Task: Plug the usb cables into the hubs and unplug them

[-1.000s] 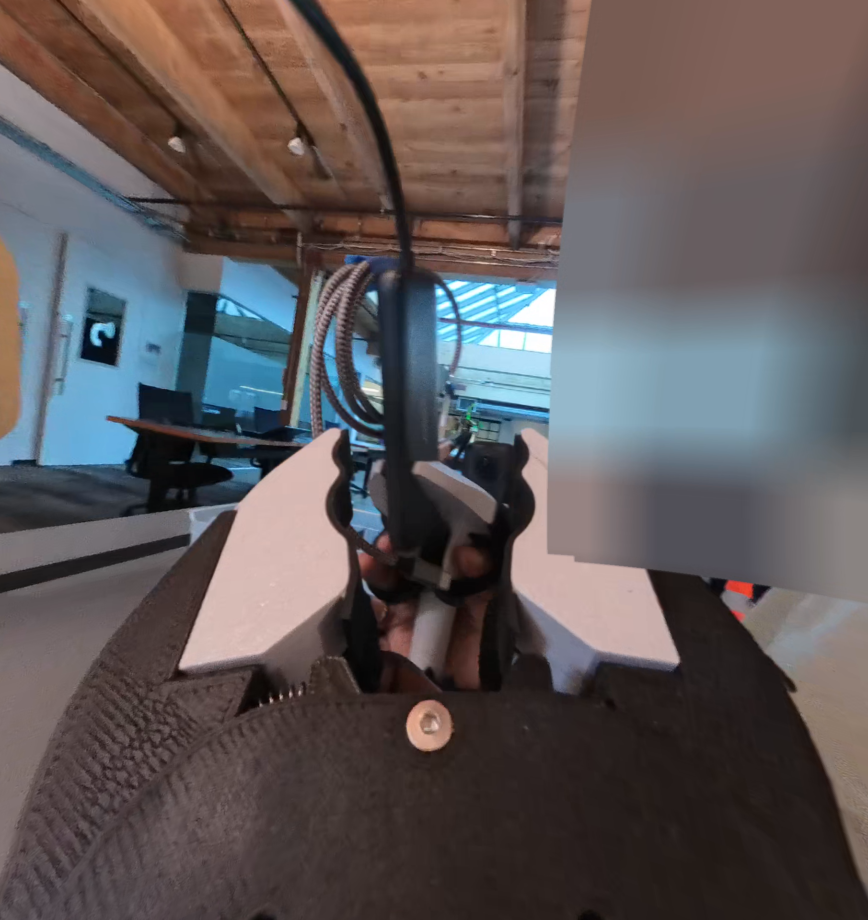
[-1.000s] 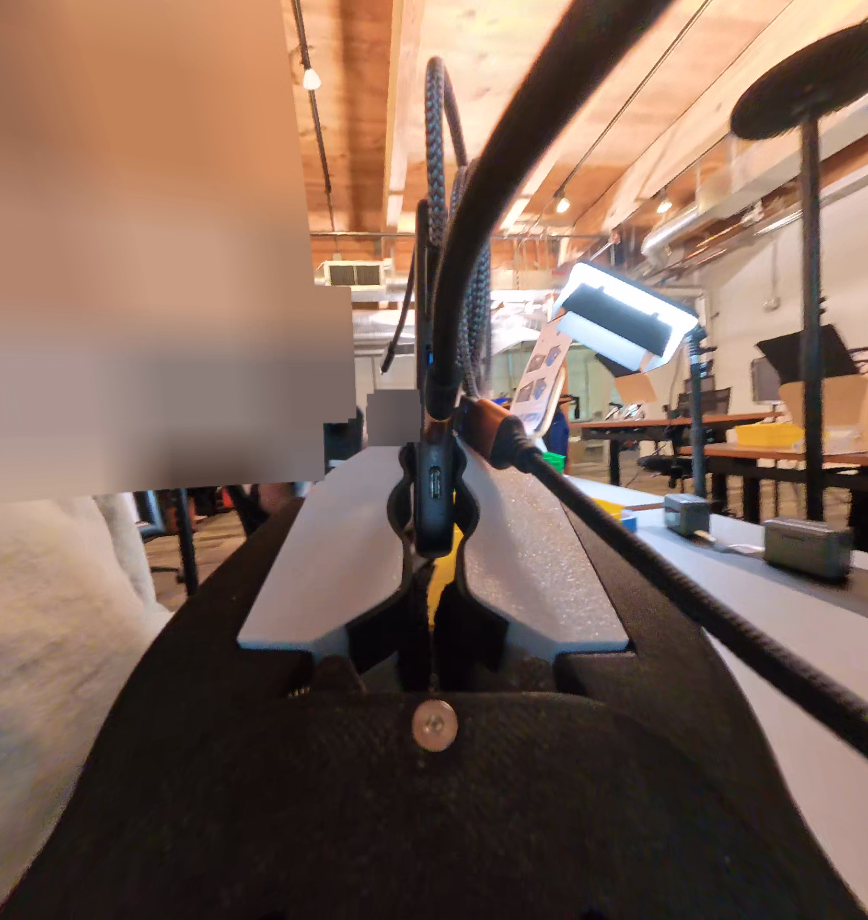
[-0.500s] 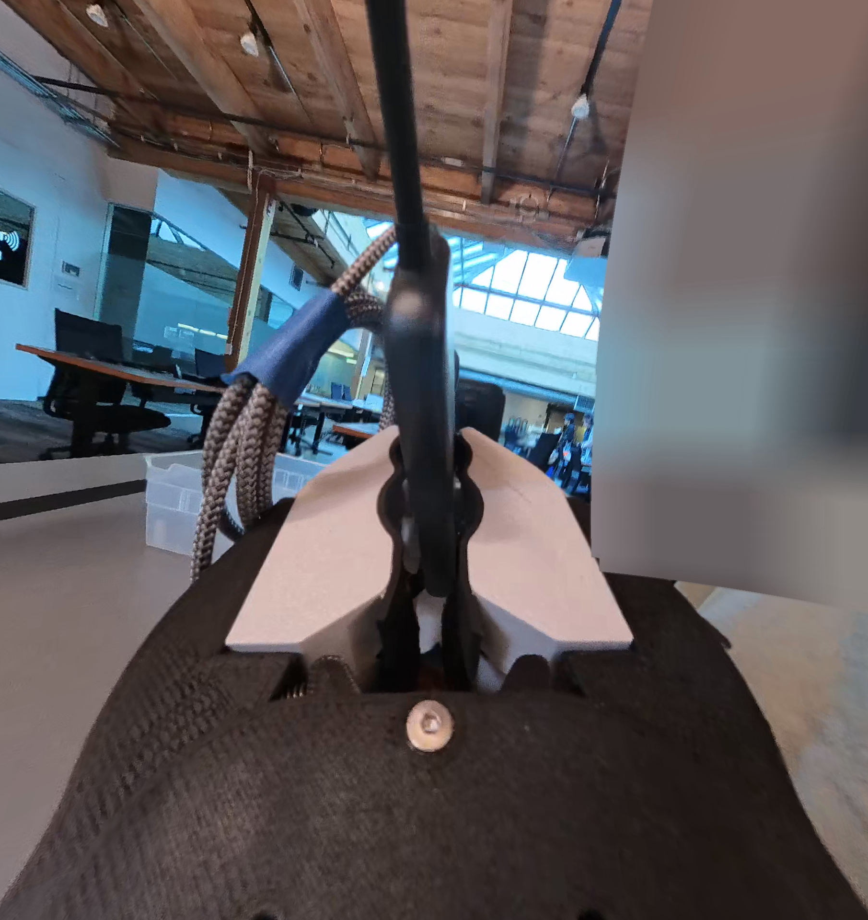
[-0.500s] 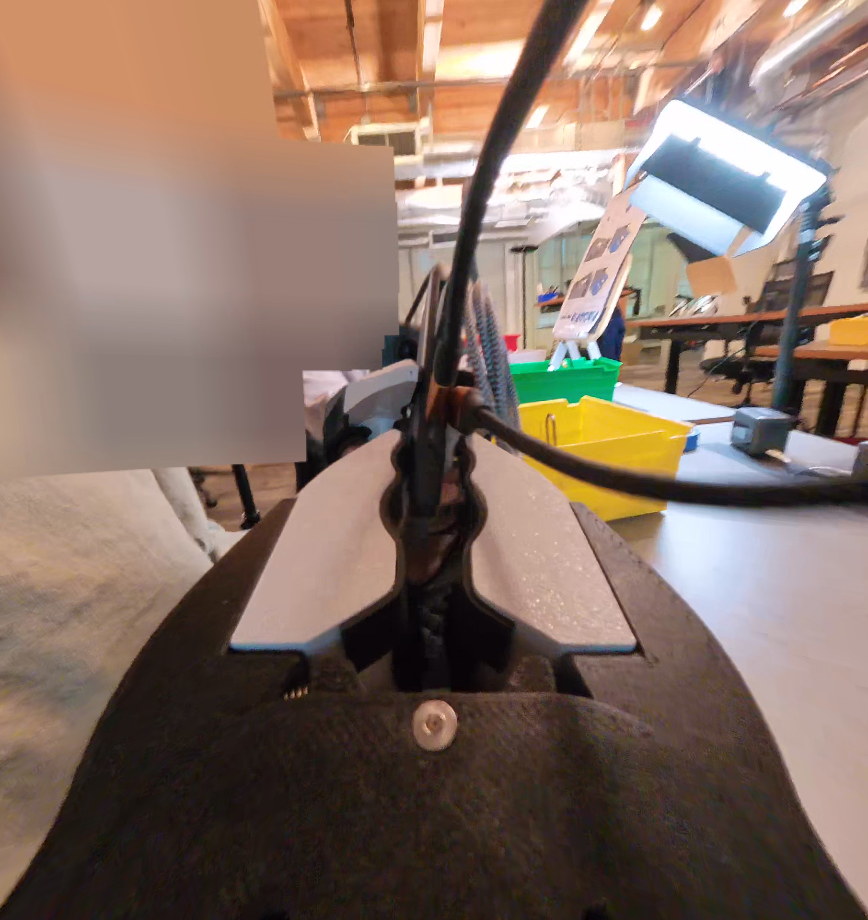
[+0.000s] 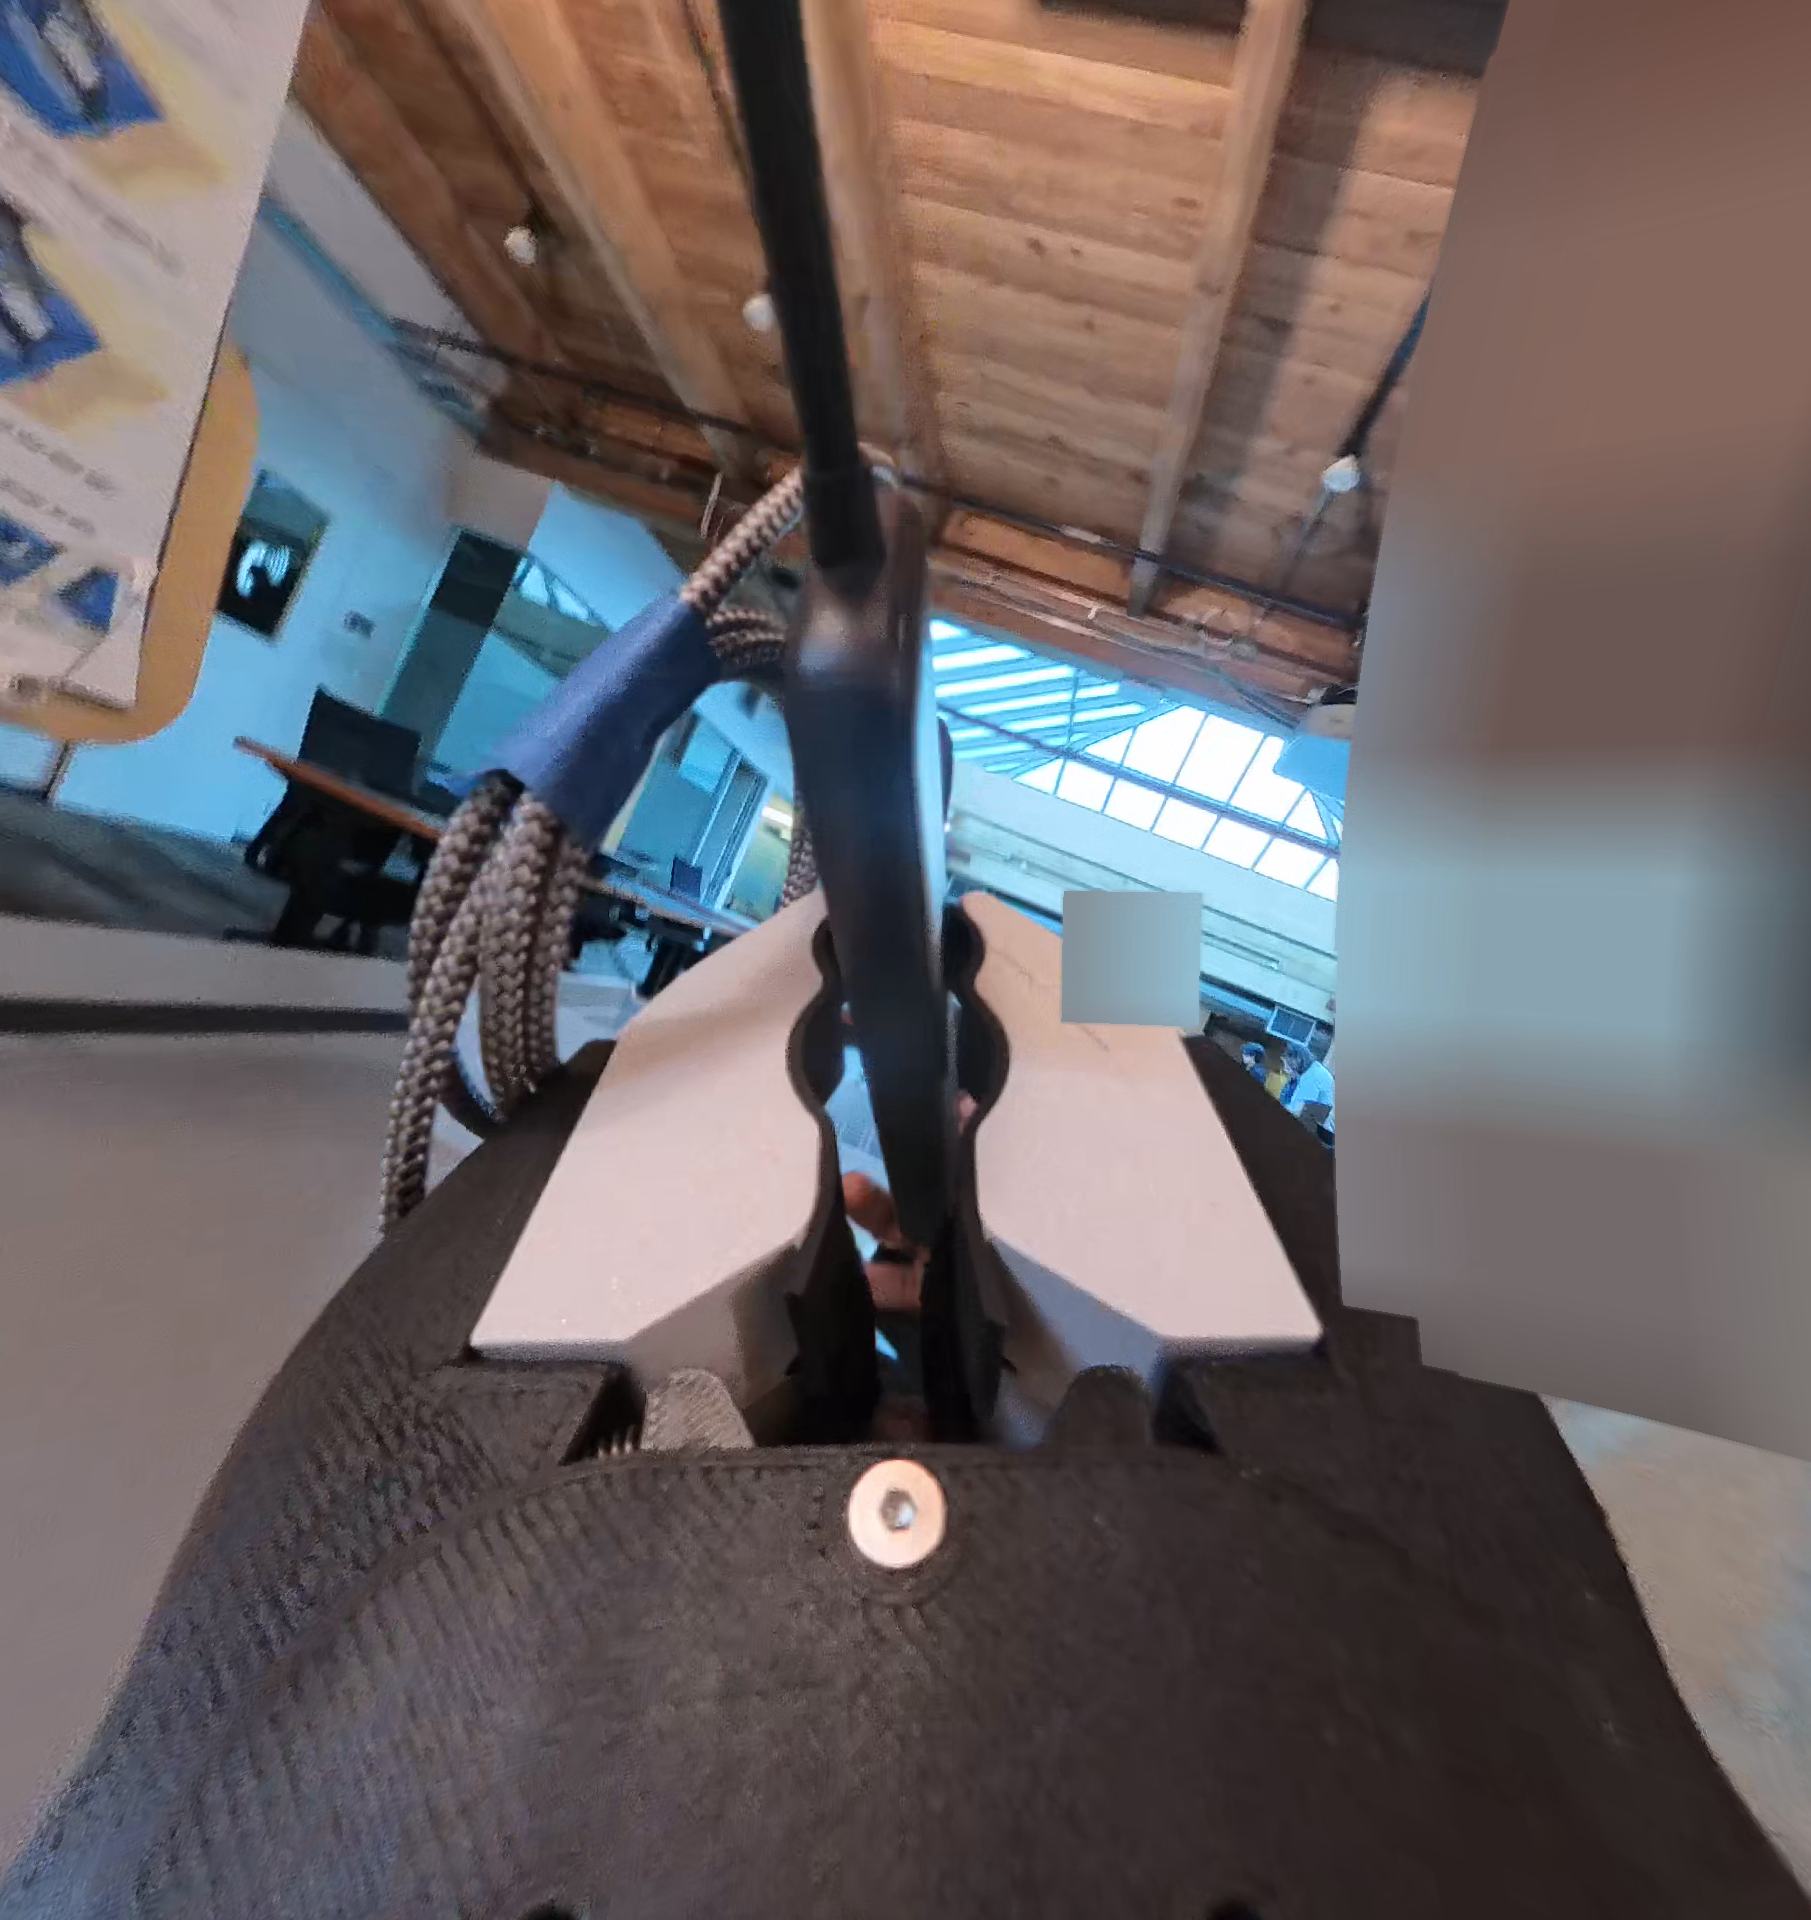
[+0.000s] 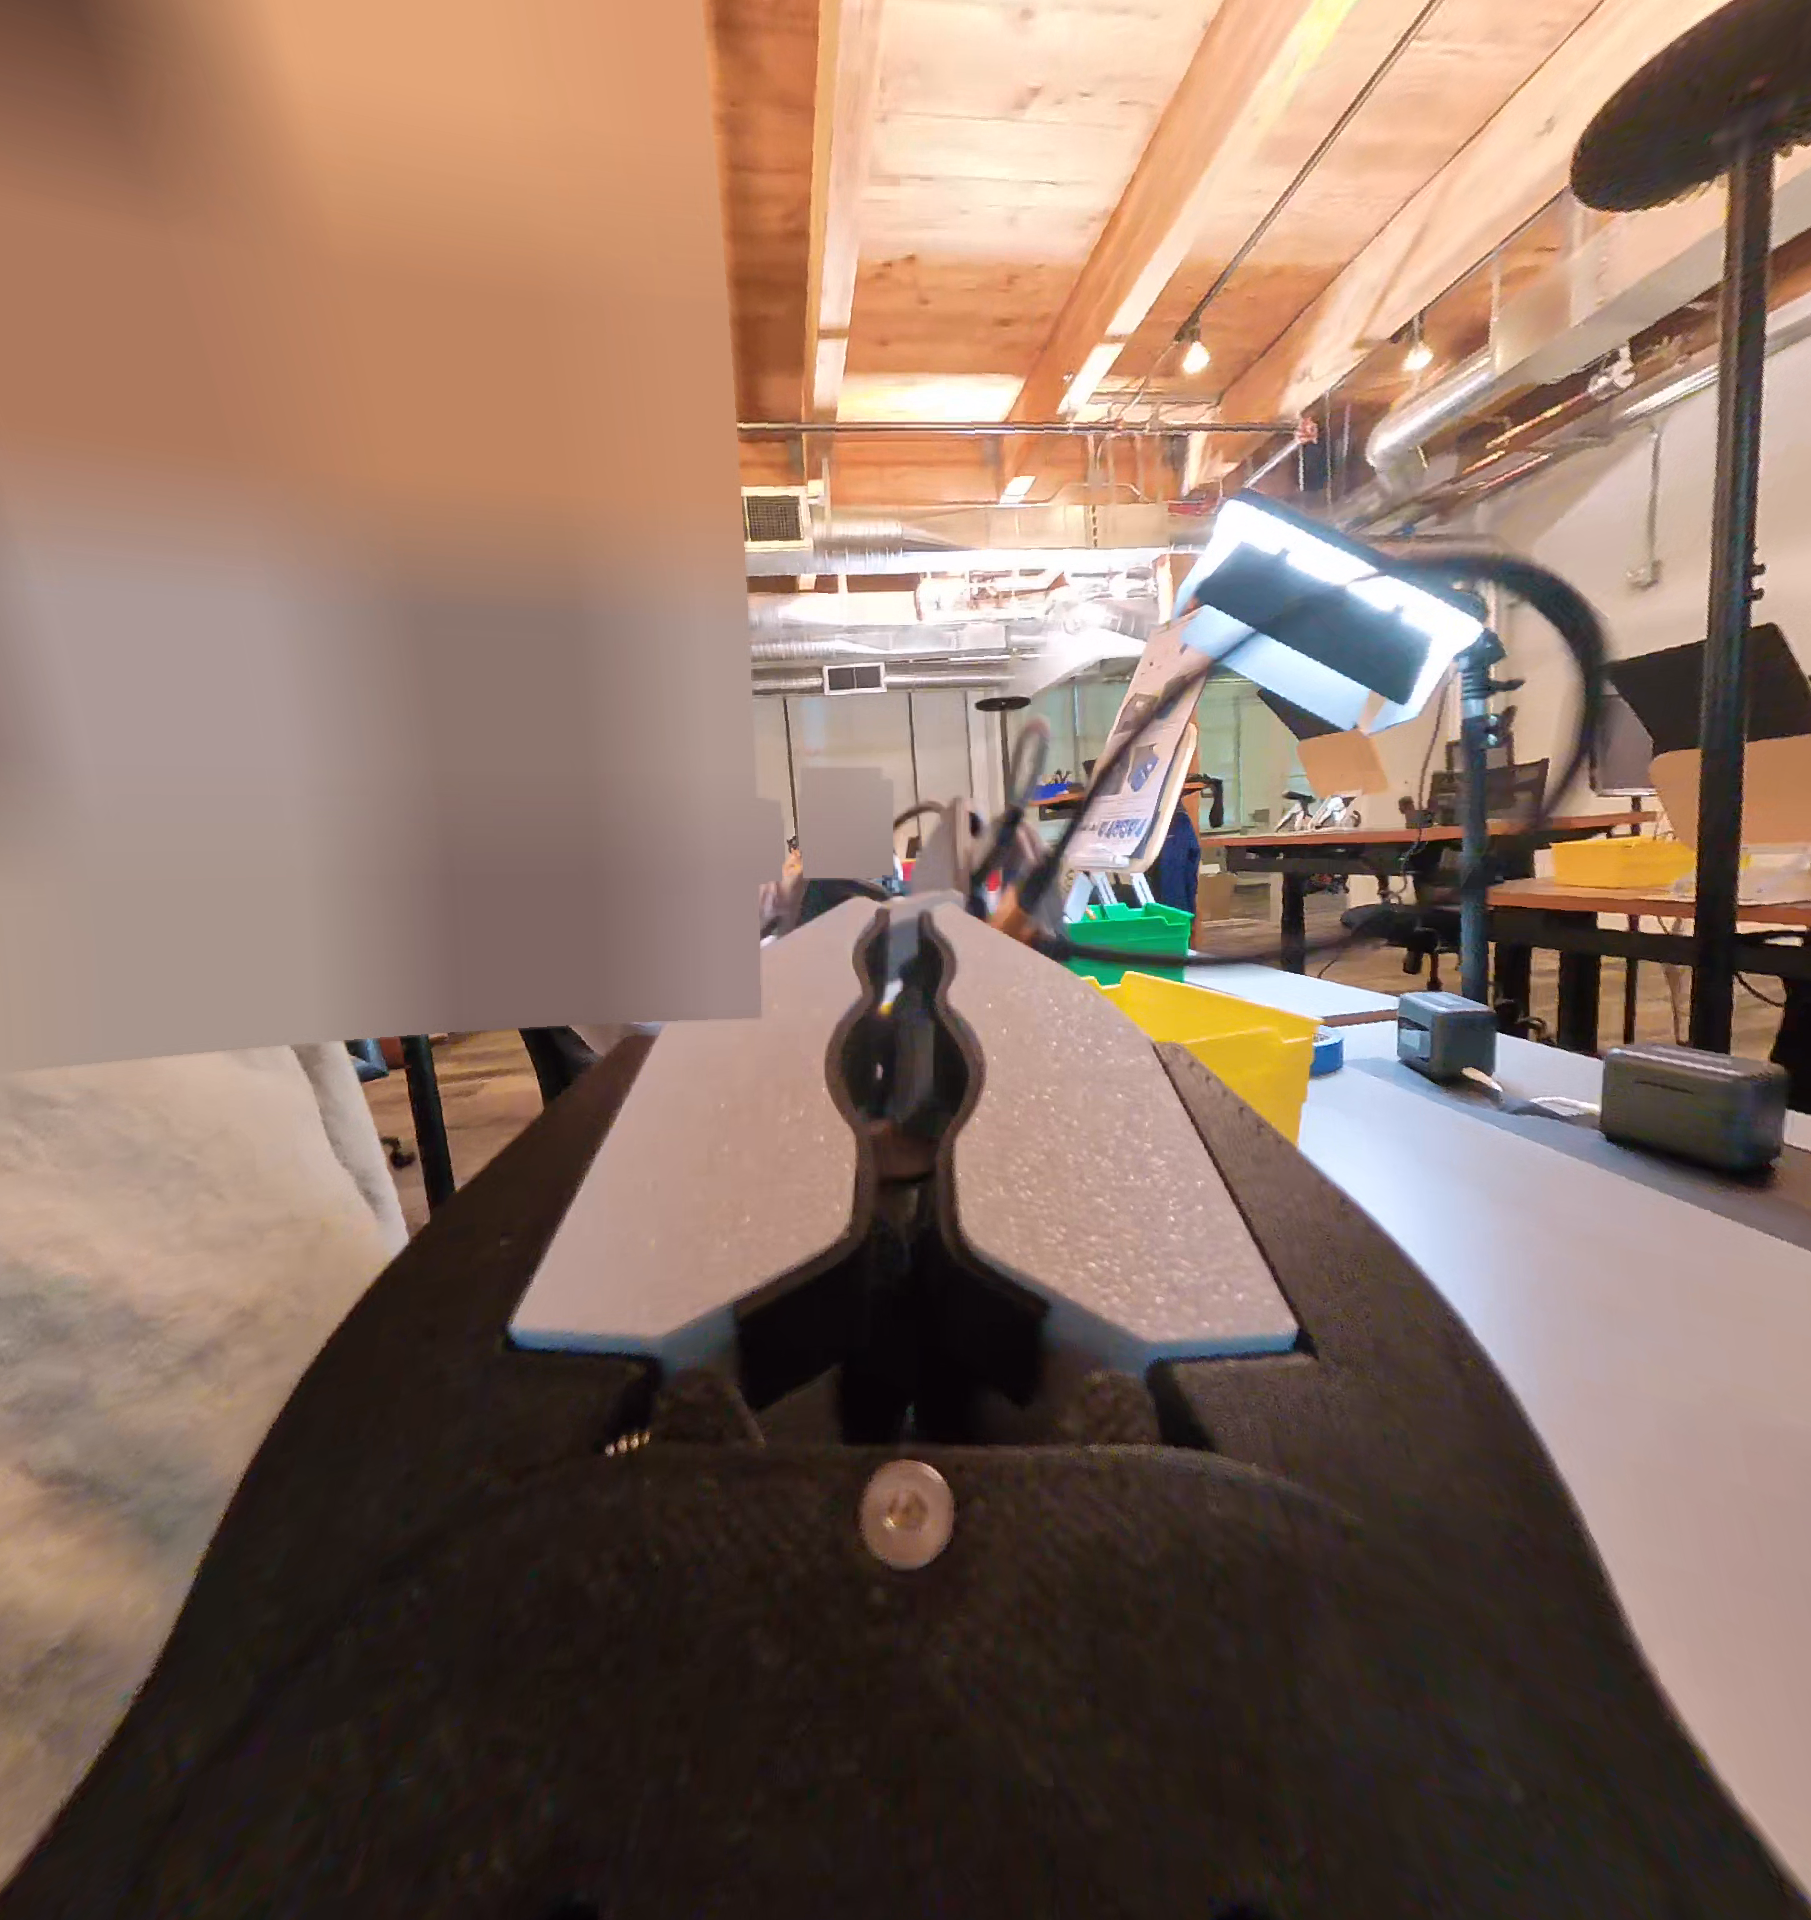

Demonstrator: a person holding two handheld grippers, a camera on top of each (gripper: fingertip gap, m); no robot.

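left gripper: clenched on black hub, centre frame, standing upright between the tips
braided cable: loops left of hub
right gripper: tips pressed together, holding nothing
yellow bin: right of centre, on table

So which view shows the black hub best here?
The left wrist view: the black hub stands close and upright, clamped by the left gripper, with the braided cable looped beside it. The right wrist view shows it only small and blurred, far off beyond the right gripper.

black hub, grey braided cable, yellow bin
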